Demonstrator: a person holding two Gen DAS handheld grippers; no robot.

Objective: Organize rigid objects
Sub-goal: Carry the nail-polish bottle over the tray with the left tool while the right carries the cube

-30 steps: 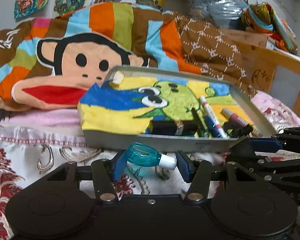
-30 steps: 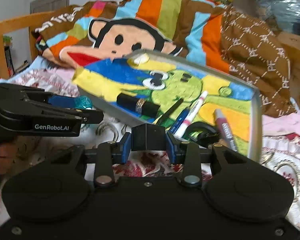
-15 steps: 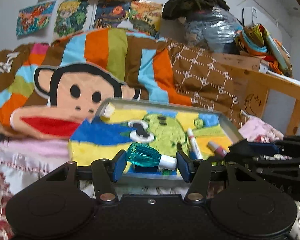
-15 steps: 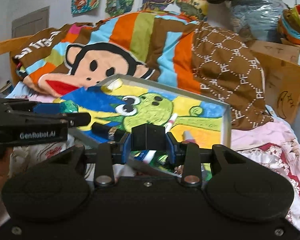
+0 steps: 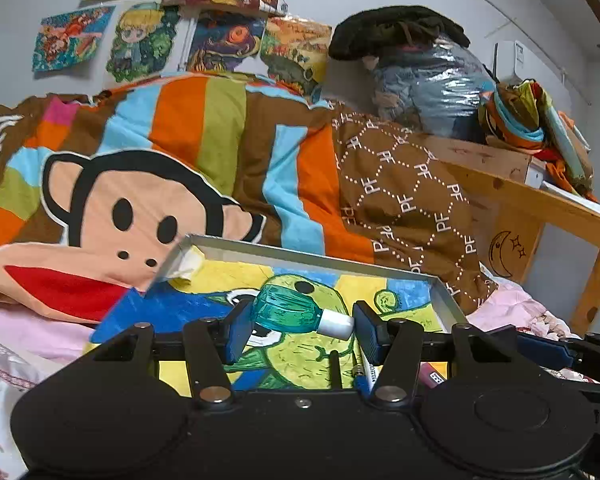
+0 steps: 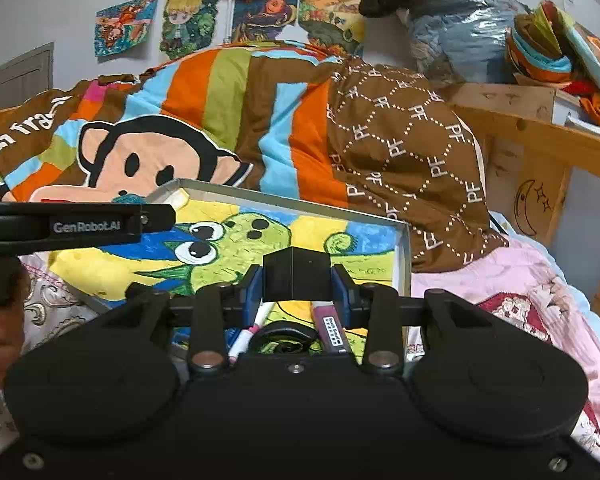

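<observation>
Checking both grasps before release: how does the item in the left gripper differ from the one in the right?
The teal bottle in the left gripper is translucent, rounded, white-capped and lies sideways, gripped end to end. The black block in the right gripper is opaque, boxy and square-edged, gripped on its flat sides. Both are clamped and held above the painted tray.

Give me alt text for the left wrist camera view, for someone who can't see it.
The left gripper clamps a small teal translucent bottle with a white cap sideways, above a shallow grey metal tray lined with a bright cartoon drawing. Pens lie in the tray. Behind is a striped monkey-print blanket.
</observation>
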